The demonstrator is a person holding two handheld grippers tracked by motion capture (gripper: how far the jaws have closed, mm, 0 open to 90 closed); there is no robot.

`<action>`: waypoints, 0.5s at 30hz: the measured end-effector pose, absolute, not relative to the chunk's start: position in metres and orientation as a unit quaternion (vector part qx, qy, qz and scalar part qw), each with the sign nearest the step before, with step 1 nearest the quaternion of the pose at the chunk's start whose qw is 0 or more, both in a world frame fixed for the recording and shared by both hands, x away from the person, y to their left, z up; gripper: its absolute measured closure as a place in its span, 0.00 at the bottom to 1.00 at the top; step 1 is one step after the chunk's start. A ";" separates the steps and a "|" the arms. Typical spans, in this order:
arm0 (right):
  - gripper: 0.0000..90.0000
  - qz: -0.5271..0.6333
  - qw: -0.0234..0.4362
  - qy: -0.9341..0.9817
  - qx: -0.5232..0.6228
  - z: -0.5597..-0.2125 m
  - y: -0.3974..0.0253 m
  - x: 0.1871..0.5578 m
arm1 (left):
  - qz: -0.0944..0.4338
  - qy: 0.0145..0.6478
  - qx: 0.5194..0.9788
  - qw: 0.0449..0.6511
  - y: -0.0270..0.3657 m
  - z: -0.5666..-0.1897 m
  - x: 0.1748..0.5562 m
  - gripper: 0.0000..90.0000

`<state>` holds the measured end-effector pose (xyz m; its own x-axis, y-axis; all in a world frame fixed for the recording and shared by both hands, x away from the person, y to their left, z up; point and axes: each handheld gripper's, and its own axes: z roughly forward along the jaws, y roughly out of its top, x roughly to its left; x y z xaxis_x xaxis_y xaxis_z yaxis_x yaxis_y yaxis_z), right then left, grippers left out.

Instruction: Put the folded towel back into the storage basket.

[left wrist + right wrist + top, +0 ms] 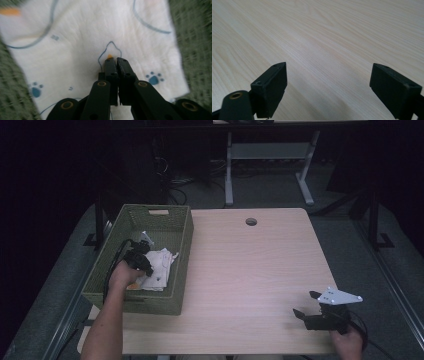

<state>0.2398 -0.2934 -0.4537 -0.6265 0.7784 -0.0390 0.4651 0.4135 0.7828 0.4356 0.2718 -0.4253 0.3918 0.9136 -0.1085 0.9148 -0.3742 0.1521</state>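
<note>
- In the high view, the left claw [145, 265] sits inside the green woven basket [182, 232] at the left of the frame, down on the white cloth [161, 261] lying there.
- In the left gripper view, its jaws are pressed together over the cloth [75, 50], which has blue paw prints and thin blue lines; whether fabric is pinched between them cannot be told.
- The right claw [306, 304] hovers at the lower right of the desk [250, 265], well apart from the basket.
- In the right gripper view, its jaws are spread wide over bare wood [324, 37].
</note>
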 end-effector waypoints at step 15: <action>0.16 0.383 0.202 0.817 0.380 -0.454 -0.289 0.240 | 0.019 0.539 0.814 0.216 0.279 -0.381 0.412 0.84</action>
<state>0.2397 -0.2885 -0.4536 -0.6288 0.7766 -0.0390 0.4663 0.4167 0.7803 0.4122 0.2791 -0.3811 0.4191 0.8853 -0.2014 0.8686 -0.3264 0.3729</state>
